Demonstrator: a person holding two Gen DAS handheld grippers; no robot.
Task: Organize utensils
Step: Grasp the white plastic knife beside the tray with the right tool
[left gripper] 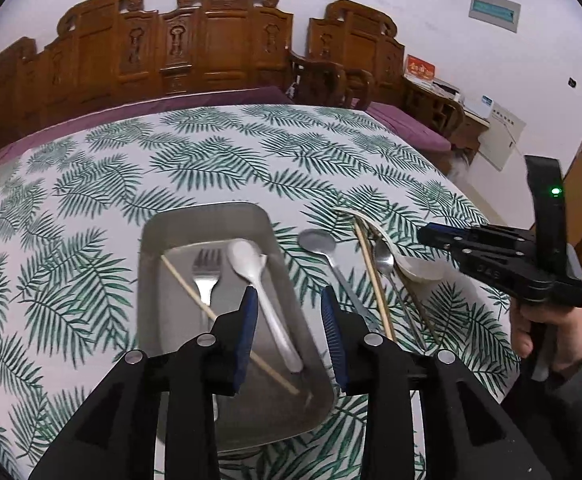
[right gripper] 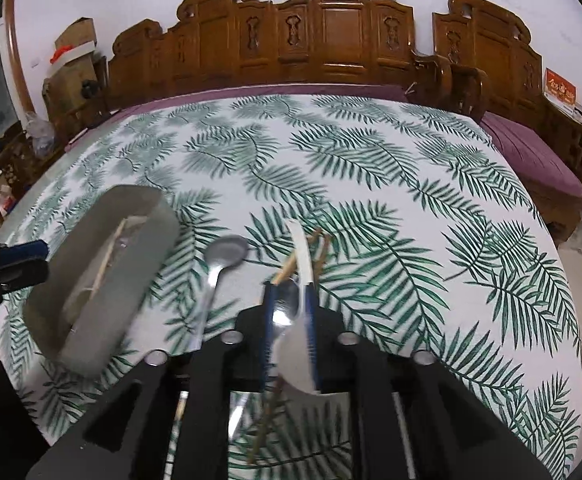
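Tray (left gripper: 207, 220) of dull rounded metal; white plastic spoon (left gripper: 251, 264) inside.

Green fern-leaf print on white tablecloth (left gripper: 211, 160); grey metal tray (left gripper: 207, 220); blue-padded black left tongs (left gripper: 291, 332).

The left gripper (left gripper: 289, 320) hangs over the near end of the metal tray (left gripper: 151, 264), its blue-padded fingers (left gripper: 247, 320) spread wide apart with nothing between them. The right gripper (right gripper: 289, 320) sits to the right of the tray, its fingers drawn close together around a white spoon (right gripper: 303, 256). The person's right hand (left gripper: 547, 332) wraps its handle
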